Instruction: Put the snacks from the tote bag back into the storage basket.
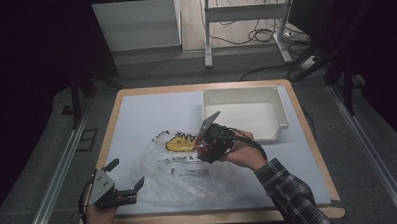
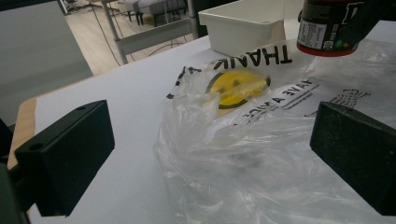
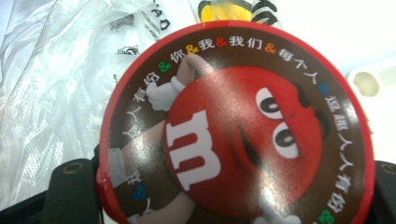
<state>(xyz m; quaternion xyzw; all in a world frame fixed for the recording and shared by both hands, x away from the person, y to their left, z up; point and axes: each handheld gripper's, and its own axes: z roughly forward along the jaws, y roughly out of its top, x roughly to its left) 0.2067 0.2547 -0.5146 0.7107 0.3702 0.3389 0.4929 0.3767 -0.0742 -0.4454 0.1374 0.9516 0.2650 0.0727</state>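
R gripper (image 1: 203,142) is clamped on the candy tub (image 3: 236,123) — jaws either side of the red-rimmed lid in the right gripper view, tub lifted clear of the worktop (image 1: 136,109). It hangs over the far part of the plastic bag (image 1: 186,172), just beside the bag's yellow smiley print (image 2: 236,86), roughly worktop centre. Tub base w/ label visible in the left gripper view, above the bag.

L gripper (image 1: 120,191) is spread wide, nothing between the jaws, sitting at the near-left corner right at the bag's near-left edge. Not touching the film as far as I can tell.

Progress, my read: tub picked = done. Left: either into the bag or over to the white bin (image 1: 244,110) at the far-right corner — bin looks empty. Can't tell which. Bag lies flat and crumpled, mouth not held open, so if bagging, L needs to pinch and lift an edge first.

Pose: R forearm comes in from near-right edge, wrist angled toward centre, grey plate tilted up. L hand low at near edge, jaws pointing right toward bag.
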